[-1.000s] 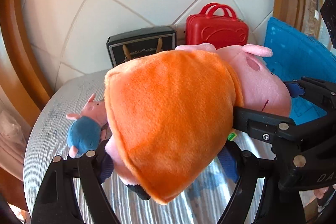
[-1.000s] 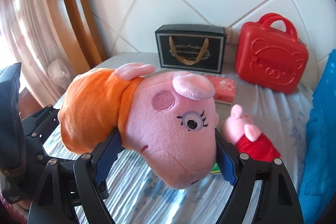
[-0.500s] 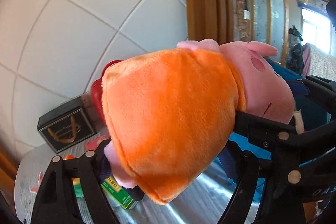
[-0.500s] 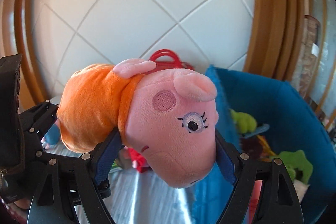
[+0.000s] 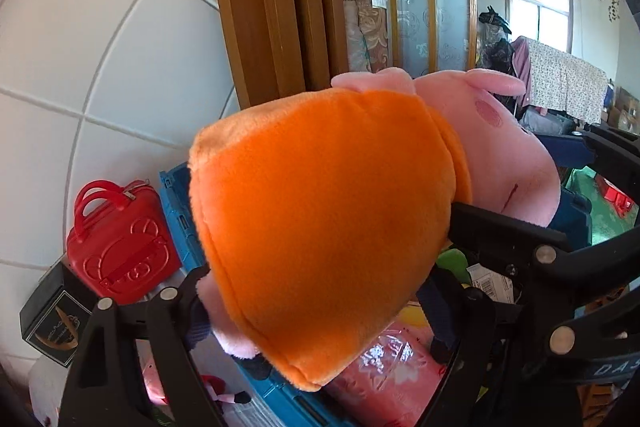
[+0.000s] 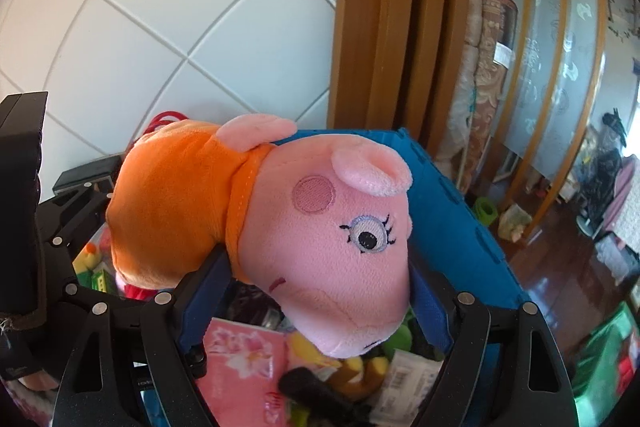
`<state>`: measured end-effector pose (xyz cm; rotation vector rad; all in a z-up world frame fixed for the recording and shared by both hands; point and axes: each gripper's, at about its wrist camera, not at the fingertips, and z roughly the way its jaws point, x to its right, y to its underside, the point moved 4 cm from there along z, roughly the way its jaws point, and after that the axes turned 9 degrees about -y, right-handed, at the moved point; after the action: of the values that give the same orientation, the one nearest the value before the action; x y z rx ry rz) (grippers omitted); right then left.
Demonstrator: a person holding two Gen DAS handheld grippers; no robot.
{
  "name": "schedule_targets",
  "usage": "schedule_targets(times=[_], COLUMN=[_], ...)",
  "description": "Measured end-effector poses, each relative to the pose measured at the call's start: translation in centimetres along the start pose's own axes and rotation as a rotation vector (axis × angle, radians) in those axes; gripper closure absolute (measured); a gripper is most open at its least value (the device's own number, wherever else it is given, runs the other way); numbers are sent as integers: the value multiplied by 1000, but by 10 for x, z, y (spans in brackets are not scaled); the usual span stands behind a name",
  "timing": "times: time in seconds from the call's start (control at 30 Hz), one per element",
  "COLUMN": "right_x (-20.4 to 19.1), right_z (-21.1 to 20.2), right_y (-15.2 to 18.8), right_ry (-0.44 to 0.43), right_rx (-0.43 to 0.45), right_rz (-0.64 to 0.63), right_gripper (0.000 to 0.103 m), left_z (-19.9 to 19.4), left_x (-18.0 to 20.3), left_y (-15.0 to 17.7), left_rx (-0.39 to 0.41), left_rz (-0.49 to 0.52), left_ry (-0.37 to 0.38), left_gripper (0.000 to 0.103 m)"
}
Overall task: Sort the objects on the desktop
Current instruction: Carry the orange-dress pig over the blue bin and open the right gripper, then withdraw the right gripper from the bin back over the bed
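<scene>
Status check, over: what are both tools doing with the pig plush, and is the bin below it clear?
Left tool on plush's orange body, jaws opening. Right tool shut on pig plush head. Plush above blue bin; bin already crowded with toys.

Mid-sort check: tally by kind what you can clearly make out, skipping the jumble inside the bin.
Pink pig plush in an orange dress: 1
Red plastic toy suitcase: 1
Black gift box: 1
Blue plastic bin: 1
Total: 4
</scene>
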<state>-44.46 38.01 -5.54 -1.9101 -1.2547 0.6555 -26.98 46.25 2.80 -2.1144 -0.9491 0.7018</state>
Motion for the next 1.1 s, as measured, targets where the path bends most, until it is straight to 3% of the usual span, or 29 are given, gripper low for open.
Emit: schedule_targets(times=[0.13,0.33,0.6,0.77,0.9,1.1], right_x=[26,48,53,50,49,39], right_z=[8,16,26,24,21,9], right_y=[-14,-31,-21,-11,-7,-1], right_ry=[80,182,180,157,115,125], right_rx=[-12,-41,-87,-96,-107,-106], right_rz=[-18,-23,-45,-42,-11,-24], right_gripper=[26,27,16,0,0,0], left_z=[18,28,43,37,33,25], left_x=[8,6,8,3,-4,-8], left_y=[-10,-19,-10,4,14,24], left_rx=[-54,-97,-176,-191,-198,-200], left_rz=[-28,-62,-51,-42,-54,-55], left_ry=[21,-7,-42,-61,-67,-66], left_gripper=[18,18,18,18,18,18])
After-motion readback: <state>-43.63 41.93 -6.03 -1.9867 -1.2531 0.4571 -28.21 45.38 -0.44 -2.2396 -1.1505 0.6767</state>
